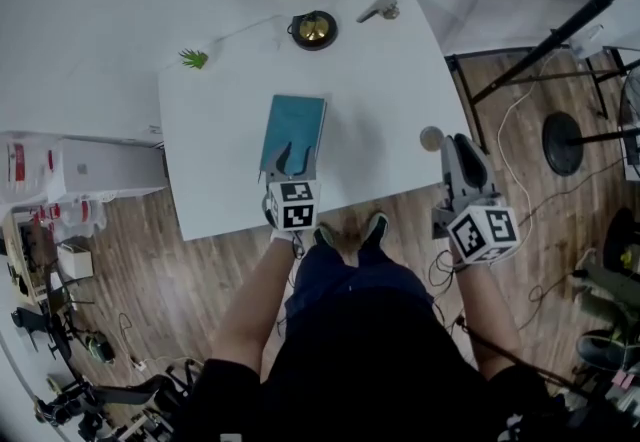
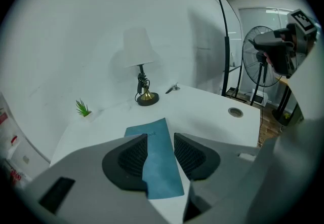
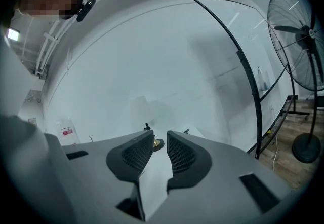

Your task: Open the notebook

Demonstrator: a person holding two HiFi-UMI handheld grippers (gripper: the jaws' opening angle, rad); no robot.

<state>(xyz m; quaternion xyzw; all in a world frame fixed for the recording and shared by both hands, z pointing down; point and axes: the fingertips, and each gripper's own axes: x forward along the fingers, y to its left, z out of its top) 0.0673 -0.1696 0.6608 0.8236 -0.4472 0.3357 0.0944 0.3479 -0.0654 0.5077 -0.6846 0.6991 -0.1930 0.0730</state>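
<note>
The notebook (image 1: 293,130) lies long-ways just ahead of the left gripper (image 1: 288,160), whose fingers (image 2: 129,157) are half open and empty. The right gripper (image 1: 458,145), a bit open and empty, is farther off.

One white rectangular table (image 1: 390,100) bears one teal flat notebook (image 1: 293,133), one white-shaded lamp on a round brass base (image 1: 313,29), one small green plant sprig (image 1: 194,58) and one silver metal clip (image 1: 380,7). There are two grey grippers, the left gripper (image 1: 289,158) and the right gripper (image 1: 460,145), and one black standing fan (image 3: 304,30).
</note>
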